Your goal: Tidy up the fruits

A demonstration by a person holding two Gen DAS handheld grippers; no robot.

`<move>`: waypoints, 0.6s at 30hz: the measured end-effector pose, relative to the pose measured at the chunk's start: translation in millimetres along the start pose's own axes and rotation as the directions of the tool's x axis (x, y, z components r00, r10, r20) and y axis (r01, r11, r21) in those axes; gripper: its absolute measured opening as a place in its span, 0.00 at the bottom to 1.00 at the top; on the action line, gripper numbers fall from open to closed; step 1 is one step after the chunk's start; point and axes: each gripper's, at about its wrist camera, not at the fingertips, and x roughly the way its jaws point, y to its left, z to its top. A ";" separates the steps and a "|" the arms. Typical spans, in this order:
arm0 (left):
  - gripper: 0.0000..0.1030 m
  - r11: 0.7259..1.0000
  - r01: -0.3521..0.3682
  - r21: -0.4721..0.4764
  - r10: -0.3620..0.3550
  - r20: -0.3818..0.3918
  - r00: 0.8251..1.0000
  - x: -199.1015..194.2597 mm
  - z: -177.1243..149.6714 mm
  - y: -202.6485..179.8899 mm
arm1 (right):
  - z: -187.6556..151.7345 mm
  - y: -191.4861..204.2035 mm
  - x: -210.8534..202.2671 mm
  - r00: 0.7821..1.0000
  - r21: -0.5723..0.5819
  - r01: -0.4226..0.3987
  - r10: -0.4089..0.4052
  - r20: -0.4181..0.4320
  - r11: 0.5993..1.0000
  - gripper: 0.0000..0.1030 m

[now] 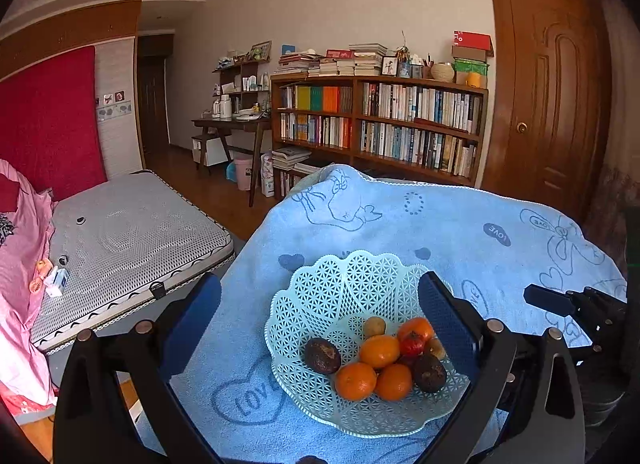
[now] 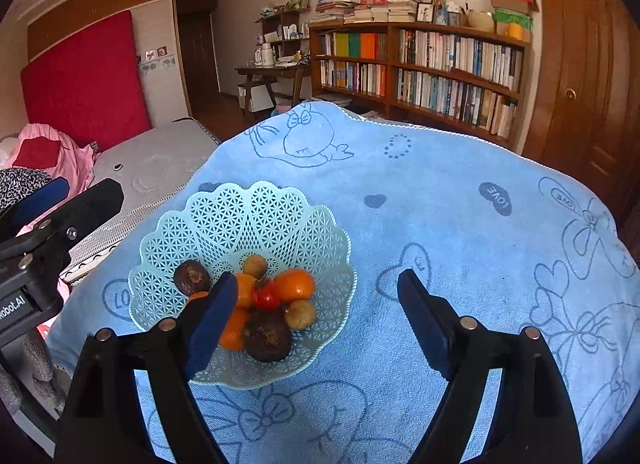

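A pale green lattice basket [image 1: 340, 292] [image 2: 248, 215] sits on a blue towel [image 1: 440, 232] [image 2: 460, 223]. Inside lie several oranges [image 1: 379, 351] [image 2: 294, 284], two dark brown fruits [image 1: 322, 355] [image 2: 267, 336], a small red fruit [image 1: 412, 344] [image 2: 265, 296] and small tan fruits [image 1: 374, 326] [image 2: 300, 314]. My left gripper [image 1: 320, 320] hovers open above the basket, with nothing between its fingers. My right gripper [image 2: 316, 316] is open too, its left finger [image 2: 212, 324] over the basket's near side, its right finger over bare towel. The right gripper also shows at the right edge of the left wrist view [image 1: 560, 304].
A bed with a grey mattress [image 1: 132, 232] [image 2: 156, 167] stands left of the towel-covered surface. Behind are a wooden bookshelf [image 1: 380, 123] [image 2: 420, 63], a desk [image 1: 232, 127] and a brown door [image 1: 552, 95]. Bare towel spreads to the right of the basket.
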 end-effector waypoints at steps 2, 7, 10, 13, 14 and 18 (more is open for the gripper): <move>0.97 1.000 -0.005 0.023 0.005 0.005 1.000 -2.9 -1.2 -4.7 | -4.2 0.7 -7.6 1.000 -0.012 0.009 -0.009 0.014 1.000 0.81; 0.97 0.998 -0.010 0.067 0.010 0.012 1.000 -11.4 -4.9 -13.0 | -13.9 1.2 -23.4 0.999 -0.037 0.022 -0.021 0.031 0.999 0.89; 0.97 0.996 -0.018 0.088 0.017 0.012 1.000 -15.8 -10.0 -15.7 | -20.6 2.2 -28.7 0.999 -0.044 0.032 -0.031 0.025 0.999 0.93; 0.97 0.993 -0.017 0.115 0.017 0.004 1.000 -18.6 -21.8 -17.6 | -28.3 -1.5 -30.8 0.999 -0.044 0.032 -0.032 0.010 0.998 0.95; 0.97 0.992 -0.016 0.122 0.017 -0.008 1.000 -17.9 -27.3 -18.1 | -31.3 -1.9 -31.7 0.999 -0.045 0.040 -0.039 0.011 0.998 0.95; 0.97 0.987 -0.035 0.159 0.043 -0.047 0.998 -13.3 -47.2 -20.4 | -38.5 0.9 -29.4 0.999 -0.049 0.038 -0.038 0.000 0.998 0.95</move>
